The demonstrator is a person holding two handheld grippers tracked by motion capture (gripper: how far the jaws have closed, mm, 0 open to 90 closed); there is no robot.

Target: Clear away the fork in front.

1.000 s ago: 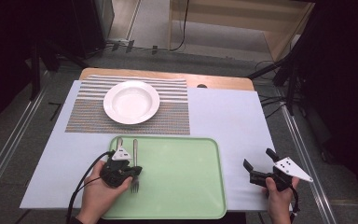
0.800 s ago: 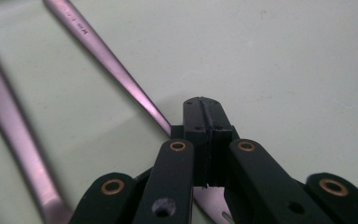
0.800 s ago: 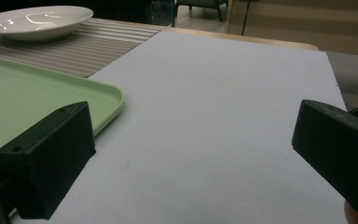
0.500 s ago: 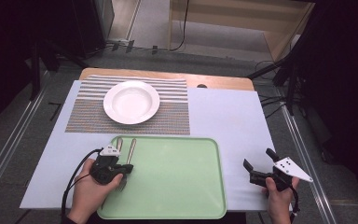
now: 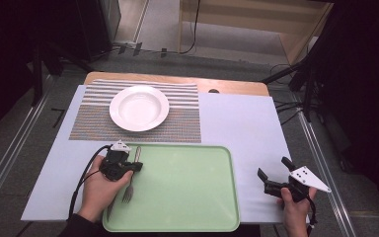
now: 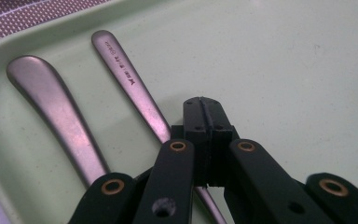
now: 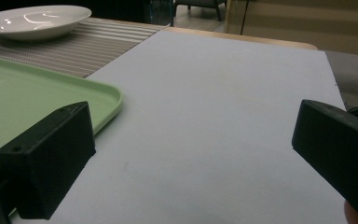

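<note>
left gripper view: left gripper (image 6: pixel 208 116) pinches fork (image 6: pixel 135 88) near tray (image 6: pixel 279 56) rim.

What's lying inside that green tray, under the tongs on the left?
In the green tray lie two pieces of metal cutlery side by side: a fork and a second handle beside it. The left tongs, jaws together, cover their middles, so the second piece's head is hidden.

The table is viewed from above and from the person's side, looking forward and down. The green tray (image 5: pixel 177 192) is seen at very close range along the left gripper (image 6: pixel 204 114), over two utensil handles (image 6: pixel 56 107). A low, near-level view across the white sheet (image 7: pixel 223 116) is given from the right gripper (image 7: pixel 191 154); tray (image 7: pixel 28 93) and plate (image 7: pixel 35 21) are shared with the high view.
</note>
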